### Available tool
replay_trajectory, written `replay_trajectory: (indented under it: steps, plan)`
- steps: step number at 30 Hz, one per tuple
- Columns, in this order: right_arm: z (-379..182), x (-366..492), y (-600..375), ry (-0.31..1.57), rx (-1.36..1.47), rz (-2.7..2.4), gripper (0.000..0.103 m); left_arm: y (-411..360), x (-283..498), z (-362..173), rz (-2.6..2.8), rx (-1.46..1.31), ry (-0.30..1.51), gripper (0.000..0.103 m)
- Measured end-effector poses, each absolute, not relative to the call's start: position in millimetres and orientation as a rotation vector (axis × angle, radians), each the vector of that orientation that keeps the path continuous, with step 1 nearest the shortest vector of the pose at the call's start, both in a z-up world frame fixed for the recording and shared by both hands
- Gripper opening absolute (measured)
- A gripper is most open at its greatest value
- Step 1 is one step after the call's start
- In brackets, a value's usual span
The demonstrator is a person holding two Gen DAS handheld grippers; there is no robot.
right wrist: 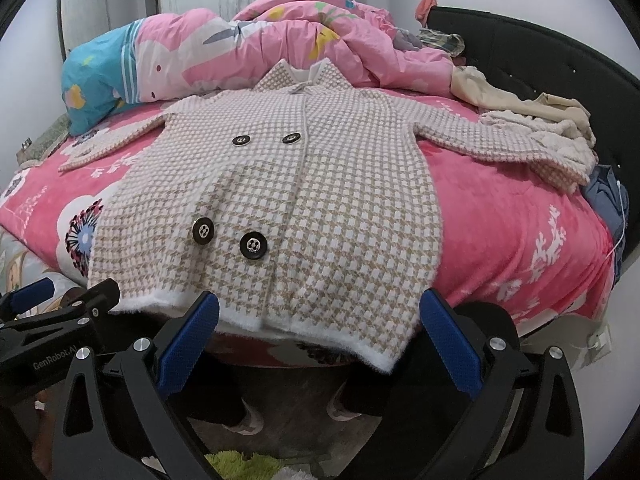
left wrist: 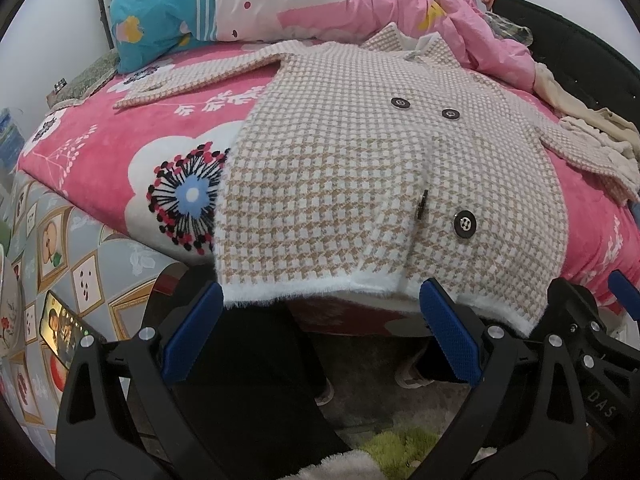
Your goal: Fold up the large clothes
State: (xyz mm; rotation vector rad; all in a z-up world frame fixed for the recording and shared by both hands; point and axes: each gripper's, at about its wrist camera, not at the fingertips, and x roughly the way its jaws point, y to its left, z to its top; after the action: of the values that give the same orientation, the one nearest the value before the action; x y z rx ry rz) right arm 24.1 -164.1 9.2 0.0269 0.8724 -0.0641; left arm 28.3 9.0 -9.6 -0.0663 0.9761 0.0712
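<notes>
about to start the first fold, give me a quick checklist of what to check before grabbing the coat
1. Beige-and-white houndstooth coat lying flat, front up: ok.
2. Both sleeves spread out sideways: ok.
3. Left gripper jaws open, nothing held: ok.
4. Right gripper jaws open, nothing held: ok.
5. Fuzzy white hem within reach, overhanging the bed edge: ok.
6. Right sleeve cuff clear of the cream clothes pile: not ok, it touches.

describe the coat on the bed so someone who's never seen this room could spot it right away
On the bed's pink flowered blanket, in front of the crumpled pink duvet, lies the coat, spread flat with sleeves out and its white fuzzy hem at the near edge. Unlike the plain beige clothes piled beside it, it is tan-and-white checked with four big black buttons.
</notes>
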Motion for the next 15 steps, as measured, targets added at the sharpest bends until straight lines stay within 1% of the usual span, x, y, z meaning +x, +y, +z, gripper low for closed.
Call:
replay_trajectory:
  steps: [15]
  plan:
    - [8.5,86.4,-153.3,0.868,-0.031,0.006,0.098,32.5,78.1,-13.5,0.158,-0.059,0.978,0.095]
